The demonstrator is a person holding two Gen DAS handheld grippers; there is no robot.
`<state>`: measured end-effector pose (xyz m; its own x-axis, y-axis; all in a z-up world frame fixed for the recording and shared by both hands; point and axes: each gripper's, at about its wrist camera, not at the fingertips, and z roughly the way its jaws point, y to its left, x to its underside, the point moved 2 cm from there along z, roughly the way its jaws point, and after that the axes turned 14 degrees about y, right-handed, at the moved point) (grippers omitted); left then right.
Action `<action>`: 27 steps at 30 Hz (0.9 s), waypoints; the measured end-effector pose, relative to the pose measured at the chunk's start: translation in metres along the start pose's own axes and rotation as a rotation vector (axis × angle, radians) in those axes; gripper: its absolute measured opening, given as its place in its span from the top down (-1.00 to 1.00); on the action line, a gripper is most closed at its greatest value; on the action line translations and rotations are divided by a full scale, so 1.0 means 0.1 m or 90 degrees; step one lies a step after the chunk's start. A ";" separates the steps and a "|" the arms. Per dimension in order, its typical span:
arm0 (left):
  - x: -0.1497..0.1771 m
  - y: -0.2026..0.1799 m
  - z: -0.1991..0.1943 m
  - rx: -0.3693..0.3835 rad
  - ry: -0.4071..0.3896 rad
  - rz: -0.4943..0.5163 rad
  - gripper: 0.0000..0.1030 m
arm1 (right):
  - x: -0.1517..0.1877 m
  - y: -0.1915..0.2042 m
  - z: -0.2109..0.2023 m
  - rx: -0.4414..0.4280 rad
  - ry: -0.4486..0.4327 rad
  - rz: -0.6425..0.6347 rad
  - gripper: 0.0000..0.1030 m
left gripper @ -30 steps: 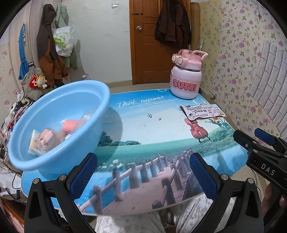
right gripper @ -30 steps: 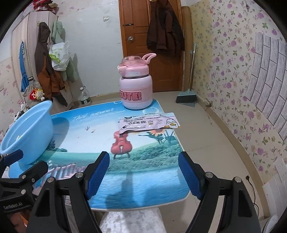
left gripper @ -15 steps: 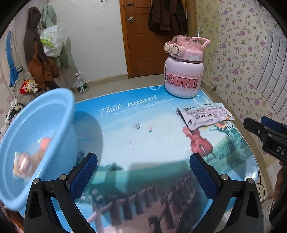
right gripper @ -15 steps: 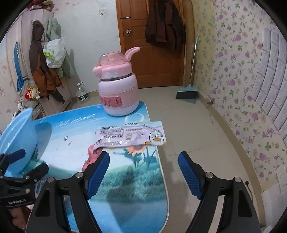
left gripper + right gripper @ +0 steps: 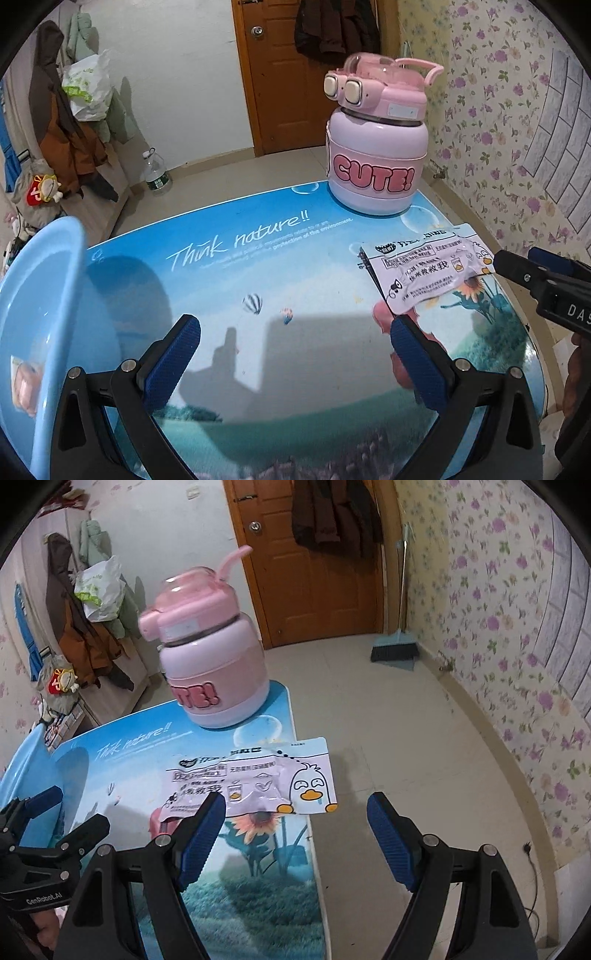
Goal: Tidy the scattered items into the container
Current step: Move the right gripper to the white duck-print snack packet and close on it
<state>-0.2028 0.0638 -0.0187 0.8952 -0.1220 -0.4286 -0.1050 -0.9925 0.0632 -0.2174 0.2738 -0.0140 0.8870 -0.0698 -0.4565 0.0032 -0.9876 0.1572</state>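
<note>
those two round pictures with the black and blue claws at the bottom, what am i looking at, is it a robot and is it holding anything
No robot: a person holds a clamp-like gripper in each hand, and each gripper carries a wide-angle camera looking along its two fingers. One picture comes from the left gripper, the other from the right gripper. Both are open and hold nothing.

They are over a small table with a printed landscape top. On it stand a pink bottle reading "CUTE!" and a blue basin at the left edge with a few small things inside. A flat snack packet with a cartoon duck lies partly over the table's right edge, just ahead of the right gripper.
</note>
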 end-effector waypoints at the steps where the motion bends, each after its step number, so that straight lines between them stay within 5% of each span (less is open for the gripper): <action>1: -0.03 -0.01 0.03 0.002 0.004 0.002 -1.00 | -0.02 -0.03 0.04 -0.006 0.007 0.004 -0.56; 27: -0.35 -0.12 0.51 -0.010 0.059 0.028 -1.00 | -0.41 -0.17 0.57 -0.137 0.088 0.018 -0.56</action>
<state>-0.2553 0.0792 -0.0503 0.9261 -0.1638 -0.3399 -0.1393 -0.9856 0.0956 -0.2804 0.2849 -0.0480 0.9427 -0.0631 -0.3275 0.0619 -0.9319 0.3574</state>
